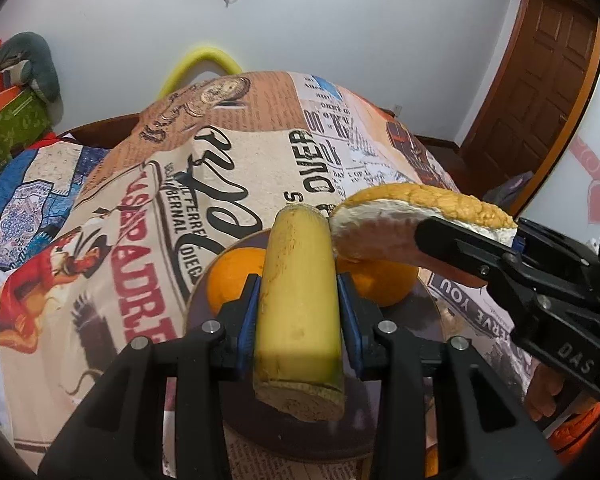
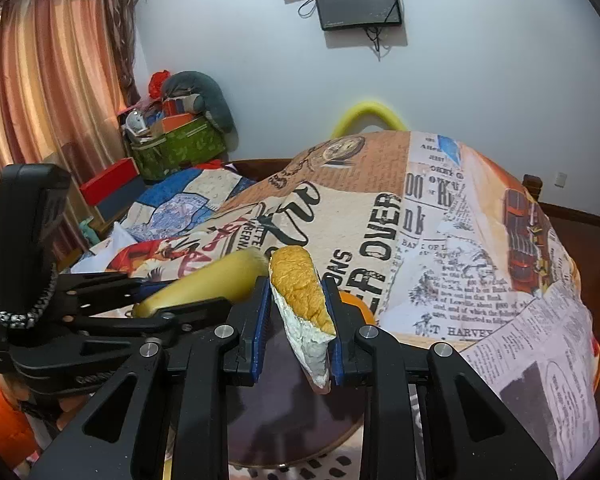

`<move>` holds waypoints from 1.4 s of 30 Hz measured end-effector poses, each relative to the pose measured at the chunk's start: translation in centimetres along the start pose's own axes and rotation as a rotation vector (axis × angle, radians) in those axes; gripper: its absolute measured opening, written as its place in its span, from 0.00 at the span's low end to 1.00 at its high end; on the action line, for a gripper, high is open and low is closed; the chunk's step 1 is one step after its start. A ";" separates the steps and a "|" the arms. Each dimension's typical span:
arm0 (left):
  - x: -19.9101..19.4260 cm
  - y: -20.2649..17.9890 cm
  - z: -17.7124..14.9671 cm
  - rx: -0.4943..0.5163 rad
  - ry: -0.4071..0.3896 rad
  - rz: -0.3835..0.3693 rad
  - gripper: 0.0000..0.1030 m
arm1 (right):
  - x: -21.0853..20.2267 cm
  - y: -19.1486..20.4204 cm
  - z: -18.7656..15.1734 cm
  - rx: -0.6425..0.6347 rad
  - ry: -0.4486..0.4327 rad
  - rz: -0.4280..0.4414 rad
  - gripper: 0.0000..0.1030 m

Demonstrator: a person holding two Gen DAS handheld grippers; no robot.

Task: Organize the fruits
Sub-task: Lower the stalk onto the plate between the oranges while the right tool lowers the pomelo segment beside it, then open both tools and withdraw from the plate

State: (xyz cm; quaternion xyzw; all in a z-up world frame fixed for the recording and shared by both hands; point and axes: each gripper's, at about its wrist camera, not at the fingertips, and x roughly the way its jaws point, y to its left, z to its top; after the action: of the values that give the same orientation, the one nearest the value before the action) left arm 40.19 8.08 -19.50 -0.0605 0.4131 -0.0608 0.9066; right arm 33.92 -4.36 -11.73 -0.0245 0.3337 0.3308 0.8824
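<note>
My left gripper point(image 1: 300, 312) is shut on a cut piece of banana point(image 1: 300, 300) and holds it above a dark round plate point(image 1: 204, 308). Two oranges lie on the plate, one left point(image 1: 234, 276) and one right point(image 1: 380, 284) of the banana. My right gripper point(image 2: 298, 320) is shut on an orange-peel wedge point(image 2: 302, 296) with white pith, also above the plate point(image 2: 300, 420). In the left wrist view the wedge point(image 1: 400, 216) and the right gripper point(image 1: 466, 246) hang just right of the banana. The banana shows in the right wrist view point(image 2: 208, 280) too.
The plate sits on a table under a newspaper-print cloth point(image 1: 228, 152). A yellow chair back point(image 1: 204, 60) stands behind the table. A wooden door point(image 1: 540, 92) is at the right. Boxes and a green bin point(image 2: 180, 144) are stacked by the curtain.
</note>
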 end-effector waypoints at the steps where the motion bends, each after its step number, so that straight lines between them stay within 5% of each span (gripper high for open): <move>1: 0.1 -0.1 0.0 0.006 0.001 0.008 0.36 | 0.0 0.1 0.0 -0.004 0.002 -0.002 0.22; 17: 0.0 -0.6 -0.3 0.030 0.009 -0.046 0.36 | 1.1 -0.4 -1.8 -0.016 0.116 0.045 0.24; 25: -1.1 -0.9 -0.3 0.035 -0.013 -0.008 0.36 | 0.2 -0.4 -2.0 -0.029 0.109 0.026 0.24; 42: -9.0 -2.3 -3.2 0.070 -0.048 0.039 0.36 | -6.1 0.3 -3.1 -0.009 0.077 -0.050 0.29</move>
State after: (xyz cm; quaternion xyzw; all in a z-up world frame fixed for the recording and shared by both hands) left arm 31.76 7.06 -14.56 -0.0223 0.3898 -0.0561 0.9189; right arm 28.56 -8.39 -10.35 -0.0493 0.3651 0.3088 0.8769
